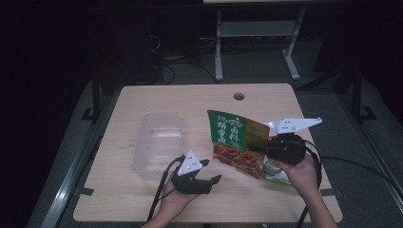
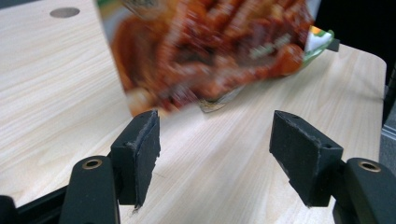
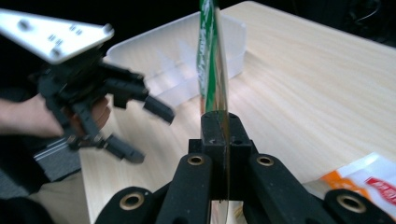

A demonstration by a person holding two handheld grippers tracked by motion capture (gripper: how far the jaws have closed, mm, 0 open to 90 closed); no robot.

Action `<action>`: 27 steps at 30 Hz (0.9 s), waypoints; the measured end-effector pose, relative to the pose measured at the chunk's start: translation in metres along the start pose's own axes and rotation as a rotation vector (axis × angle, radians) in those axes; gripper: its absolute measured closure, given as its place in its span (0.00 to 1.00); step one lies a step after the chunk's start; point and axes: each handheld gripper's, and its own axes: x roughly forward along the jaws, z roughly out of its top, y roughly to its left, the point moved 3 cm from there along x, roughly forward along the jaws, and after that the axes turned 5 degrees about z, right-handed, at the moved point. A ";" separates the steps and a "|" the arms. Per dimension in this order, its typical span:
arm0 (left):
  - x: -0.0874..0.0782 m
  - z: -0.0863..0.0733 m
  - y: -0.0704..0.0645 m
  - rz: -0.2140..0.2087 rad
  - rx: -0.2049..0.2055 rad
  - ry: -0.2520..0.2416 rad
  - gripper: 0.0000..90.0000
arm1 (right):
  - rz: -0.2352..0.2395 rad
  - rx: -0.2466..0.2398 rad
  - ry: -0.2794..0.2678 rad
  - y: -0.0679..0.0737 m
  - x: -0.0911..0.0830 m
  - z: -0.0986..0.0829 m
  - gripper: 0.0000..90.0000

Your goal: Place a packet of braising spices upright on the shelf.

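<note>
Pinching green snack bag (image 1: 236, 142) — right gripper (image 1: 266, 148); left gripper (image 1: 211, 171) jaws wide, bag blurred.

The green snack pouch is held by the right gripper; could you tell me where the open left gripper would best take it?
Probably the pouch's free lower-left edge, nearest the left gripper. The right gripper clamps its opposite edge and holds it up on edge above the table, so that edge hangs clear. Come in from the left with the jaws either side of the thin sheet.
</note>
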 end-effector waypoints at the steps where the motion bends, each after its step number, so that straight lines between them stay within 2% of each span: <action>1: 0.000 0.000 -0.001 -0.002 0.004 -0.004 0.36 | 0.000 0.000 0.000 0.000 0.000 0.000 1.00; 3: -0.002 -0.001 -0.002 -0.001 0.038 0.008 0.36 | -0.024 0.003 0.009 -0.002 0.003 0.009 1.00; 5: -0.003 -0.002 -0.004 -0.003 0.029 -0.001 0.35 | -0.031 0.003 0.012 -0.004 0.004 0.013 1.00; 8: -0.004 -0.003 -0.004 0.004 0.057 -0.006 0.34 | -0.040 0.002 0.014 -0.006 0.009 0.022 1.00; 12: -0.007 -0.005 -0.005 -0.007 0.052 -0.007 0.32 | -0.048 -0.014 0.017 -0.007 0.018 0.041 1.00; 20: -0.011 -0.008 -0.009 -0.041 0.068 0.006 0.29 | -0.041 -0.047 0.015 -0.008 0.038 0.066 1.00; 24: -0.011 -0.011 -0.010 -0.043 0.065 0.004 0.26 | -0.027 -0.050 0.016 -0.009 0.046 0.075 1.00; 27: -0.012 -0.012 -0.012 -0.045 0.087 0.018 0.25 | -0.020 -0.059 0.019 -0.009 0.056 0.082 1.00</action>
